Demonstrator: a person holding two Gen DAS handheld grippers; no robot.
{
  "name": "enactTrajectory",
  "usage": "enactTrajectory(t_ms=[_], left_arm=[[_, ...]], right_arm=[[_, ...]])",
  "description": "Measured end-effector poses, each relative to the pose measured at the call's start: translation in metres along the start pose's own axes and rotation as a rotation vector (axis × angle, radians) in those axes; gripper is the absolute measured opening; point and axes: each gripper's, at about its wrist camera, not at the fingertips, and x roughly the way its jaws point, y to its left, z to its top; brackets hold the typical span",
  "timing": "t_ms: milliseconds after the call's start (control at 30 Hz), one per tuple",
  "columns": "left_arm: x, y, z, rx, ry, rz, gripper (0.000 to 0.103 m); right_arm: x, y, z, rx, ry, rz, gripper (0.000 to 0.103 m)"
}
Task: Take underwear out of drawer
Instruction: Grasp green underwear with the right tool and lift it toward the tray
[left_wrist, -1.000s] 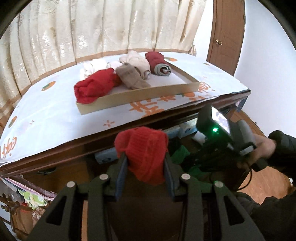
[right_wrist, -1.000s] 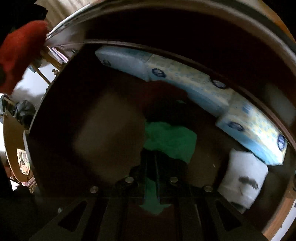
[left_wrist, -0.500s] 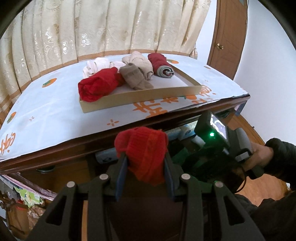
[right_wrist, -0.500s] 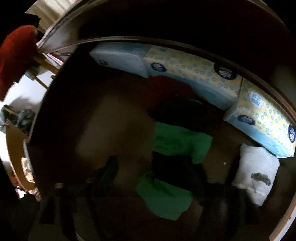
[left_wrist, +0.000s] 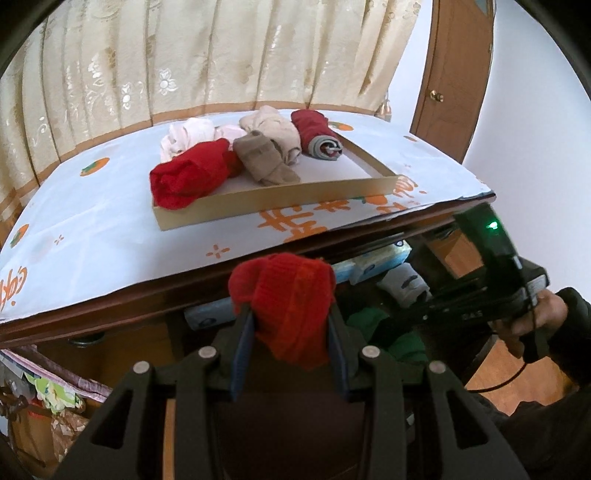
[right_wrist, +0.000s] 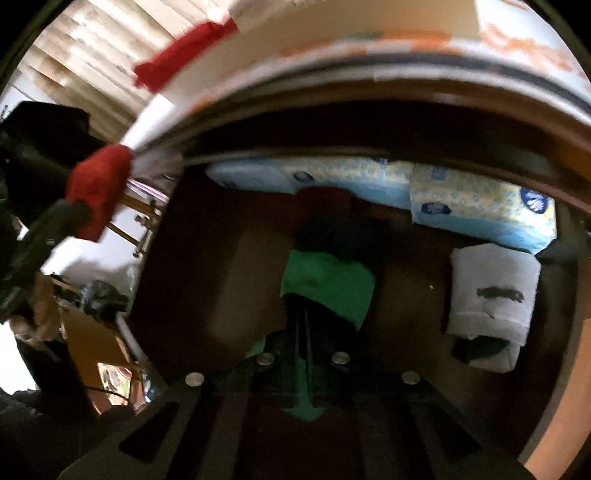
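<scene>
Holding a red knitted piece (left_wrist: 291, 306) pinched between my left fingers (left_wrist: 291, 332), I keep it above the open drawer (right_wrist: 229, 295), just in front of the desk (left_wrist: 110, 236) edge. My right fingers (right_wrist: 304, 332) have just been closing and now press together on a thin fold of the green underwear (right_wrist: 328, 284); the cloth runs out both ahead of the tips and back under them, so it is caught, not merely touched. The rest of that green piece lies in the middle of the drawer floor, with a dark garment (right_wrist: 340, 229) just behind it, blue tissue packs (right_wrist: 480, 199) along the back wall and a white folded piece (right_wrist: 491, 295) to the right.

On the desk stands a shallow cardboard tray (left_wrist: 273, 203) already carrying rolled garments: red, beige, brown, white and a dark red roll.

I judge the step in hand to be lifting the green piece clear of the drawer. The next move calls for drawing the right hand up and out under the desk edge without snagging, keeping the pinch firm since only a thin fold is held. Both pieces probably go into the tray next.
</scene>
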Motion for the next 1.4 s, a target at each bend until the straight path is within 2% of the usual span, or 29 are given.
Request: enactTrajectory(t_ms=[133, 267, 333, 367, 400, 433, 467, 500, 533, 667, 767, 833, 867, 900, 967, 1033, 1167, 1400], left_arm=[[0.001, -0.005, 0.0, 0.01, 0.004, -0.004, 0.036], [-0.005, -0.006, 0.0, 0.016, -0.005, 0.003, 0.037], [-0.008, -0.004, 0.0, 0.016, -0.011, 0.007, 0.037], [-0.008, -0.003, 0.001, 0.016, -0.012, 0.007, 0.037], [-0.008, -0.002, 0.001, 0.013, -0.012, 0.008, 0.037], [-0.008, -0.001, 0.001, 0.012, -0.013, 0.007, 0.037], [-0.007, -0.001, 0.002, 0.011, -0.013, 0.005, 0.037], [-0.006, 0.0, 0.002, 0.01, -0.012, 0.002, 0.037], [-0.005, 0.0, 0.002, 0.01, -0.011, -0.002, 0.037], [-0.003, 0.001, 0.003, 0.012, -0.011, -0.008, 0.037], [-0.003, 0.003, 0.004, 0.003, -0.019, -0.01, 0.037], [-0.001, 0.005, 0.004, -0.004, -0.019, -0.011, 0.037], [-0.001, 0.007, 0.004, -0.005, -0.018, -0.011, 0.037], [-0.001, 0.007, 0.004, -0.006, -0.017, -0.012, 0.037], [0.0, 0.008, 0.005, -0.005, -0.017, -0.012, 0.037], [-0.001, 0.009, 0.006, -0.007, -0.021, -0.011, 0.037], [-0.002, 0.011, 0.009, -0.01, -0.024, -0.005, 0.037], [-0.003, 0.005, 0.02, 0.003, -0.038, -0.011, 0.037]], right_arm=[[-0.014, -0.003, 0.0, -0.027, -0.023, -0.002, 0.004], [-0.013, -0.02, 0.002, 0.073, -0.018, -0.027, 0.005], [-0.012, -0.034, 0.002, 0.134, 0.009, 0.006, 0.008], [-0.011, -0.037, 0.001, 0.153, 0.022, 0.008, 0.016], [-0.006, -0.039, -0.001, 0.166, 0.041, -0.001, 0.035], [-0.002, -0.039, -0.002, 0.17, 0.053, -0.011, 0.049], [0.002, -0.038, -0.003, 0.17, 0.06, -0.018, 0.074], [0.006, -0.036, -0.005, 0.166, 0.063, -0.018, 0.079], [0.011, -0.032, -0.005, 0.158, 0.073, -0.015, 0.08], [0.035, -0.01, -0.008, 0.071, 0.155, -0.057, 0.08], [0.061, 0.001, -0.014, 0.026, 0.258, -0.097, 0.079], [0.073, 0.004, -0.016, -0.001, 0.282, -0.147, 0.062], [0.074, 0.004, -0.015, -0.013, 0.279, -0.177, 0.037], [0.072, 0.004, -0.013, -0.027, 0.266, -0.186, 0.029], [0.066, -0.001, -0.008, -0.01, 0.252, -0.128, 0.023], [0.062, -0.003, -0.008, -0.007, 0.237, -0.122, 0.021], [0.039, -0.002, -0.012, -0.017, 0.168, -0.056, 0.019], [-0.047, 0.011, -0.007, -0.035, -0.02, 0.07, 0.019]])
